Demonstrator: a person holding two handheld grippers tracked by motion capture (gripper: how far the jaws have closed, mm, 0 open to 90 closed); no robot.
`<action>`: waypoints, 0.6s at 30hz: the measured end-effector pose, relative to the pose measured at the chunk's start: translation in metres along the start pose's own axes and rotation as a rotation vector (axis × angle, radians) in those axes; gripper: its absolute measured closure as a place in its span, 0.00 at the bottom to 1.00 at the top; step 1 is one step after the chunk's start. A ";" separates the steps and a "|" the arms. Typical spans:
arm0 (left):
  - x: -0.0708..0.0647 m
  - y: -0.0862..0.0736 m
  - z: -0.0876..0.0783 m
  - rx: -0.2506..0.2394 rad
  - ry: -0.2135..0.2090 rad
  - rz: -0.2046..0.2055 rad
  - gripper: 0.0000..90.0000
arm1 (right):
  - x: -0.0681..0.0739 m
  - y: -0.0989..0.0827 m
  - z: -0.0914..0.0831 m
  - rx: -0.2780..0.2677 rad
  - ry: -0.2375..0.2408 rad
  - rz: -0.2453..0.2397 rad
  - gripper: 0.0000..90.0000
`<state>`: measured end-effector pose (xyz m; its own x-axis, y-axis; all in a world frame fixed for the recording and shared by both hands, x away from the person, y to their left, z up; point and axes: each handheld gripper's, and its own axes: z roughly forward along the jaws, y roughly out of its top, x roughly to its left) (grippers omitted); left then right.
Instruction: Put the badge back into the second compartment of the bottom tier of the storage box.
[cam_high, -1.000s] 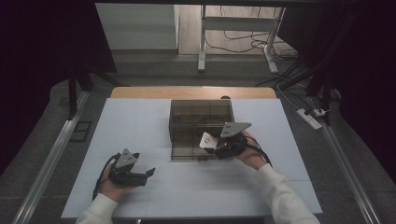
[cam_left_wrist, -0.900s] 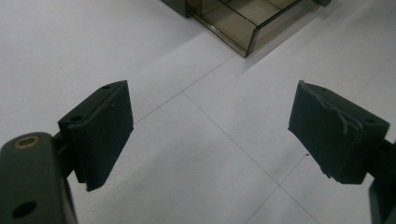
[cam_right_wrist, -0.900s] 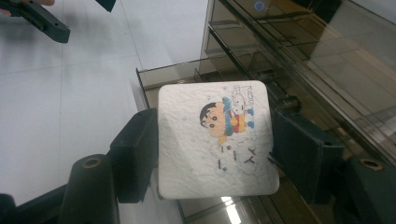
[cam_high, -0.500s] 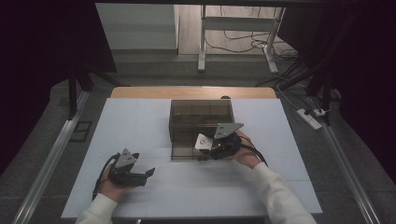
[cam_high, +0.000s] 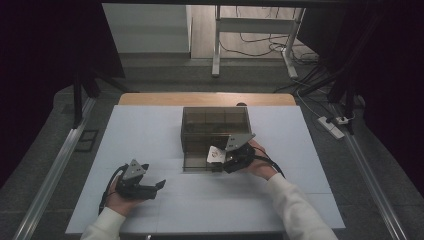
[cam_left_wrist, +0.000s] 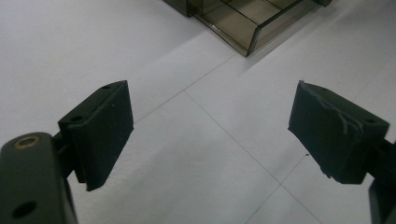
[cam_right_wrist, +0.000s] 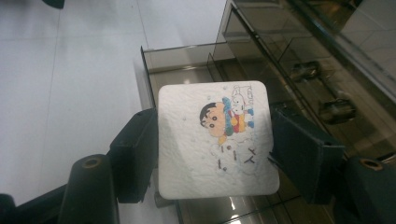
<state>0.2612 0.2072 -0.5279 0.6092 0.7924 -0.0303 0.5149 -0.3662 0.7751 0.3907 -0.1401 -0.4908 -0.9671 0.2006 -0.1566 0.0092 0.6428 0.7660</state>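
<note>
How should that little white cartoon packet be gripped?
Across its two opposite side edges, as the right tool does now: the packet is flat and squarish with rounded corners, so the jaws press its left and right sides, coming from the edge near the hand and leaving its printed face clear over the brown box.

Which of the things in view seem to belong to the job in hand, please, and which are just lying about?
In use, as far as I can judge:
- right gripper, shut on the white cartoon-printed pad
- smoked clear drawer box, its drawer open

Lying about:
- left gripper, open and empty on the table
- power strip on the floor
- floor cables
</note>
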 end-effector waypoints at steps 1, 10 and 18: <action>0.000 0.000 0.000 0.001 0.000 0.000 0.15 | 0.000 0.000 0.000 0.005 0.001 -0.002 0.36; 0.000 0.000 0.000 0.000 0.001 0.000 0.15 | 0.001 0.000 -0.002 0.001 0.002 0.004 0.34; 0.000 0.000 -0.001 -0.002 0.003 -0.004 0.15 | 0.000 -0.002 -0.006 -0.017 -0.012 0.050 0.35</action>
<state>0.2610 0.2079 -0.5276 0.6053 0.7954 -0.0311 0.5159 -0.3623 0.7763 0.3892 -0.1459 -0.4880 -0.9625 0.2410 -0.1247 0.0536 0.6191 0.7835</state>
